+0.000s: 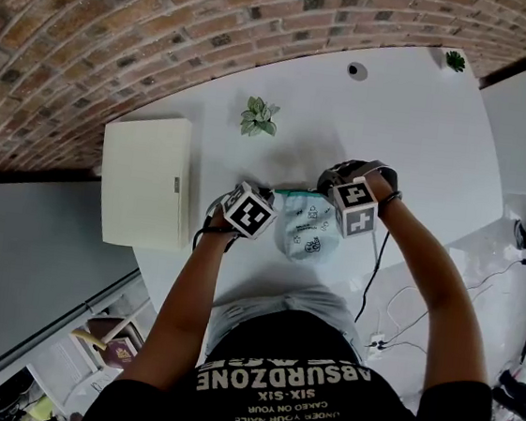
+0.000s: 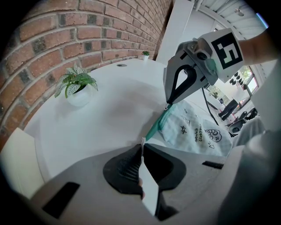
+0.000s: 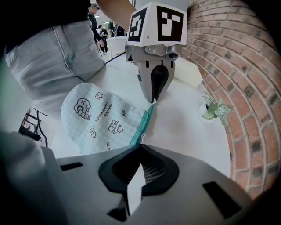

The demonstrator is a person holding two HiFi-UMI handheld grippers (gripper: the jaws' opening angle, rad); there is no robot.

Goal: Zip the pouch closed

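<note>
Pinching the pouch by its 9 o'clock corner in left gripper jaws, clenching the zip at its 3 o'clock end in right gripper jaws, flat on the tabletop. Seemingly zipped across, short only of letting go.

Potted plant, white box, brick wall

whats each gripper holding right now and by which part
Both hold the pouch by its teal zipper edge: the left gripper pinches one end, the right gripper the opposite end.
</note>
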